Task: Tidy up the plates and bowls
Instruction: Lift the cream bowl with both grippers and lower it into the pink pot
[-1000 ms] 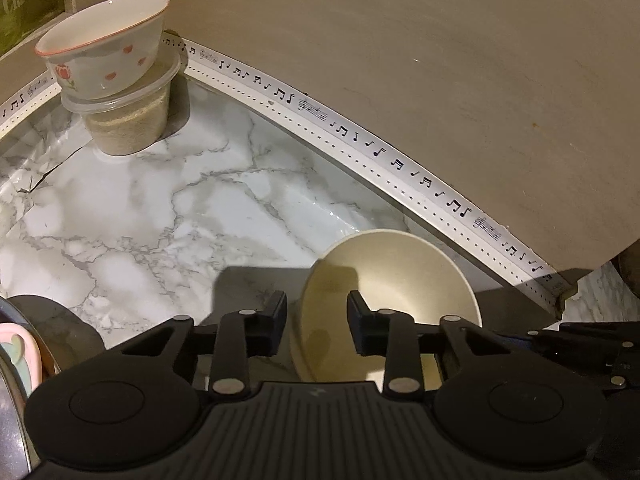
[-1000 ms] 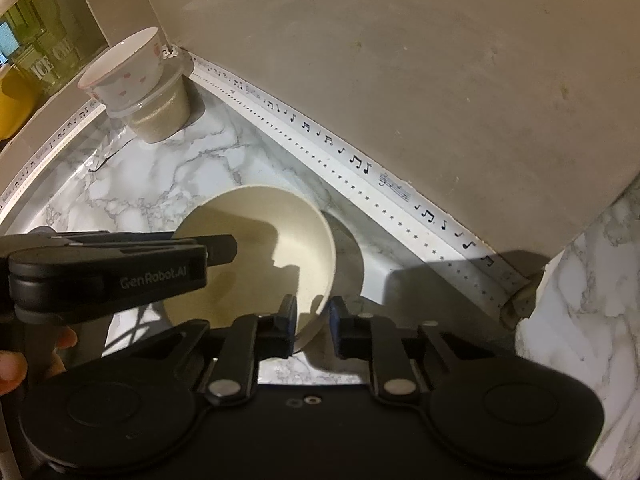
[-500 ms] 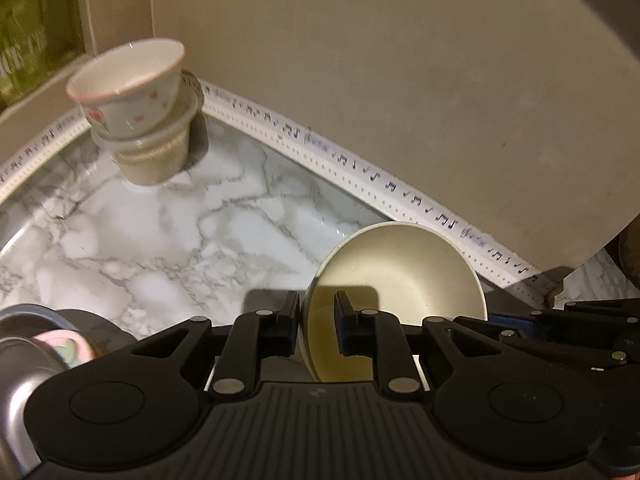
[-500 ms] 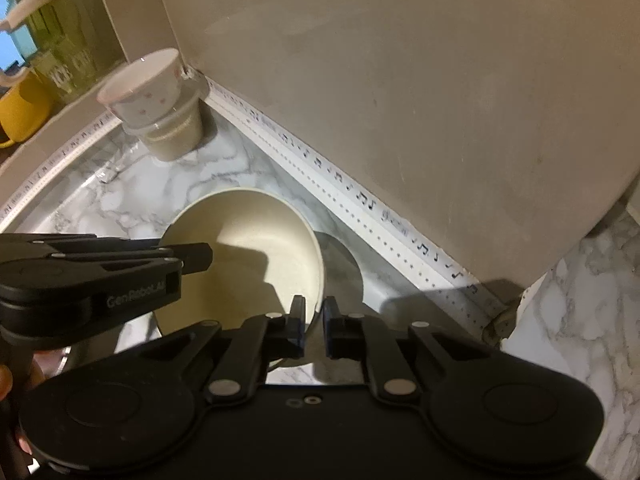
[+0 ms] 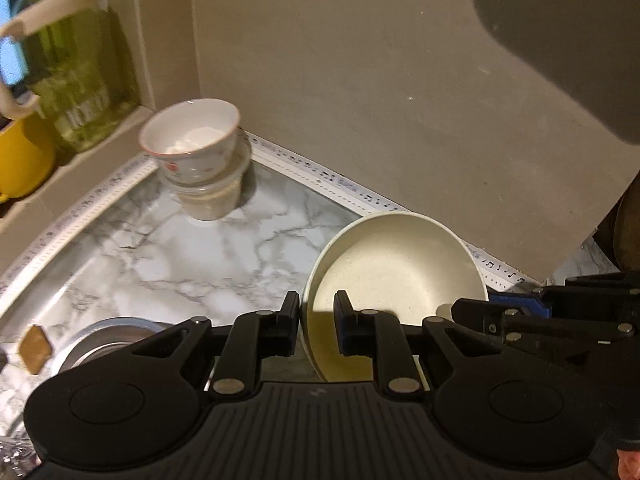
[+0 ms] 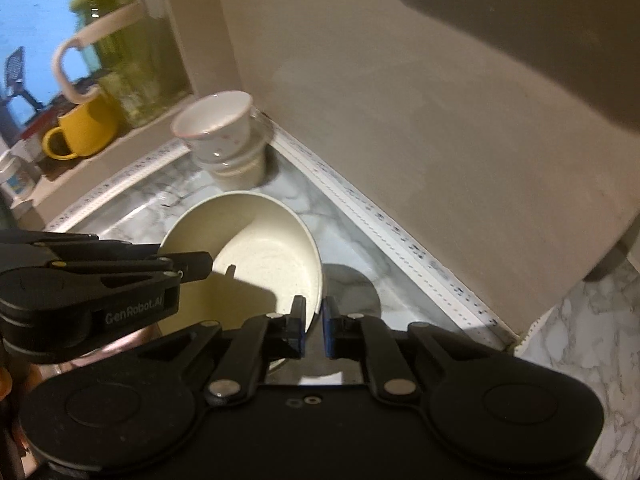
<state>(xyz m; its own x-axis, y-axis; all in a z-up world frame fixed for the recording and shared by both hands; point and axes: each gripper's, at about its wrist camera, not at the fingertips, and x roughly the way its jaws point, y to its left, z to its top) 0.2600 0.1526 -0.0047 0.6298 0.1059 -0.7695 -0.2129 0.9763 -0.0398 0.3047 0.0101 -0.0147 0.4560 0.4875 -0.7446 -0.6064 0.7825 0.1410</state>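
Left wrist view showed the left tool [image 5: 317, 320] clamped on the cream bowl [image 5: 400, 276] rim; the right tool [image 6: 314, 326] pinched its opposite rim above the marble bench [image 5: 192, 260].

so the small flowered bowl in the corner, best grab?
Probably the rim of the small flowered bowl, one of the fingers inside and one outside, coming from above on the open counter side. It sits tilted on a clear tub against the wall, so the back is blocked.
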